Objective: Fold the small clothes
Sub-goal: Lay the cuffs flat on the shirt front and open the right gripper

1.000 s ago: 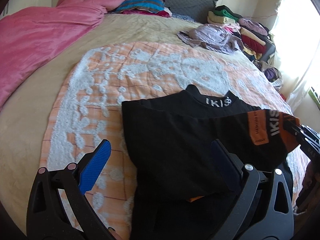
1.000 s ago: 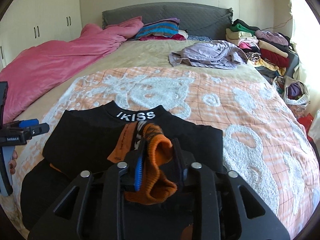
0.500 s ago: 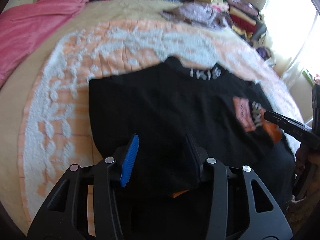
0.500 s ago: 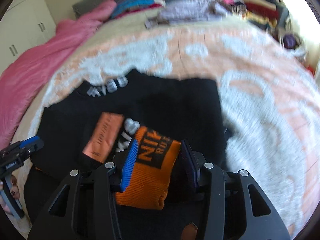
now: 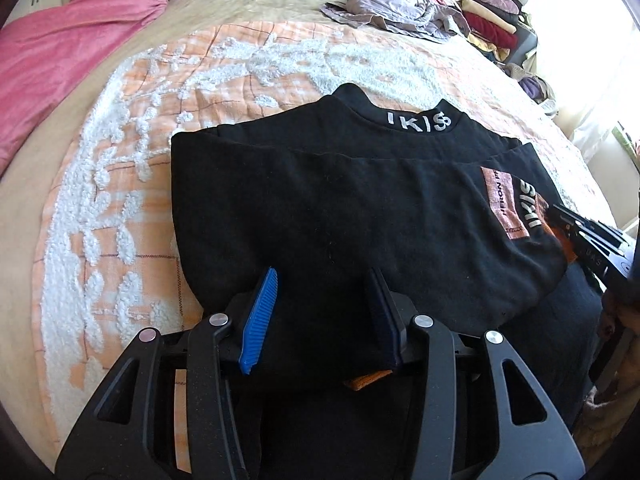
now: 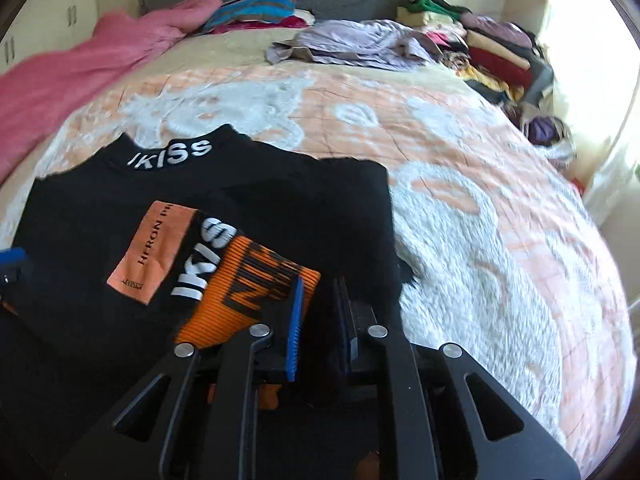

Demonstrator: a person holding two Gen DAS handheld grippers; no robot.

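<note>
The black sweatshirt [image 5: 340, 200] lies collar-away on the orange-and-white bedspread [image 5: 120, 208], sleeves already folded across its chest, so the bottom-hem fold seems next. The left claw [image 5: 320, 312] is clamped on a bunch of black fabric at the near edge; the right claw [image 6: 320, 320] is closing on black cloth just beside the orange cuff [image 6: 240, 296], and should lift together toward the collar.

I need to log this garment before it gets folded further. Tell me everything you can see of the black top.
The black top is soft knit with a high collar lettered IKISS in white. It lies flat on the orange-and-white blanket, its sleeves folded across the body. One sleeve shows an orange patch, white lettering and a ribbed orange cuff. The left gripper pinches a black fold; the right gripper's jaws are closing beside the cuff.
</note>
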